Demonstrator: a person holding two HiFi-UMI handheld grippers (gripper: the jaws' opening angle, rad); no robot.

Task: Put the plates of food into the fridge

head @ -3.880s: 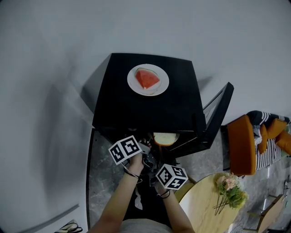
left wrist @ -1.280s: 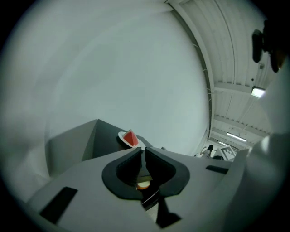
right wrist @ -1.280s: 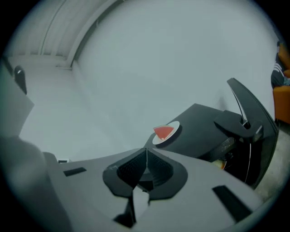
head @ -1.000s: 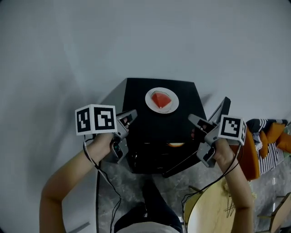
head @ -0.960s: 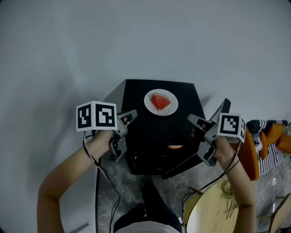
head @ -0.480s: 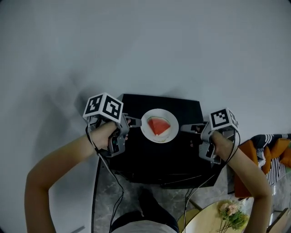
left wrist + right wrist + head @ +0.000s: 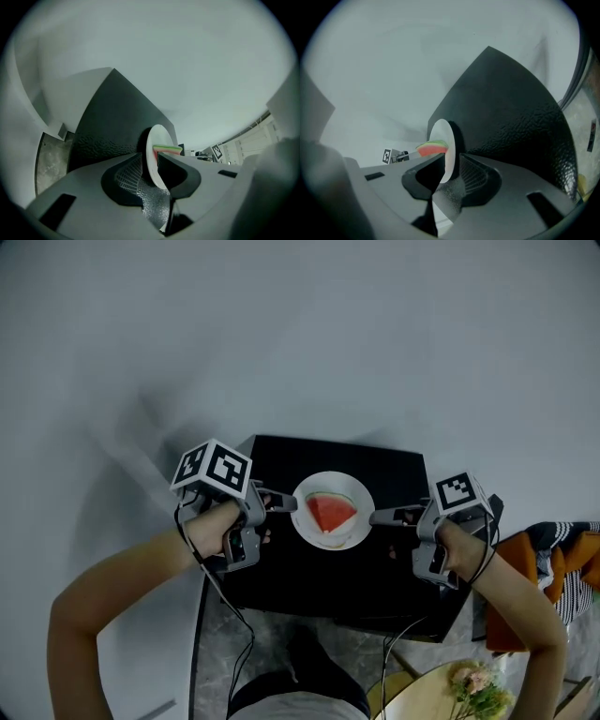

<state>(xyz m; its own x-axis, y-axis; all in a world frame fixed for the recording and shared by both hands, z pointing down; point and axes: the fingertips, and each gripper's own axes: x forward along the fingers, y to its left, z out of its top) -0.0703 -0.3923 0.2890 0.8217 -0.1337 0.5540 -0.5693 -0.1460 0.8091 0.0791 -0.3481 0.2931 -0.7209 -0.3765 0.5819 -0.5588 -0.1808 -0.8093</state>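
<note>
Two grey moulded tools meet one round white plate (image 7: 349,491) from opposite sides. The plate is smooth and shallow, and a triangular watermelon wedge (image 7: 332,512) with red flesh and a thin green rind lies on it. It is over the middle of the top of a boxy black fridge (image 7: 328,563), whose surface is matt and finely pebbled. I cannot tell whether the plate rests on that top or is just clear of it.

The left tool (image 7: 286,503) has its jaws drawn narrow onto the plate's left rim: a grid-ribbed pad (image 7: 129,176) sits under the rim and the plain jaw lies over its upper face. The right tool (image 7: 380,517) is likewise pinched narrow on the right rim, with its ribbed pad (image 7: 474,176) below and the other jaw above, close to the wedge. Each tool carries a cube of black-and-white square markers. Grey marbled floor (image 7: 211,634) shows at the near left.
</note>
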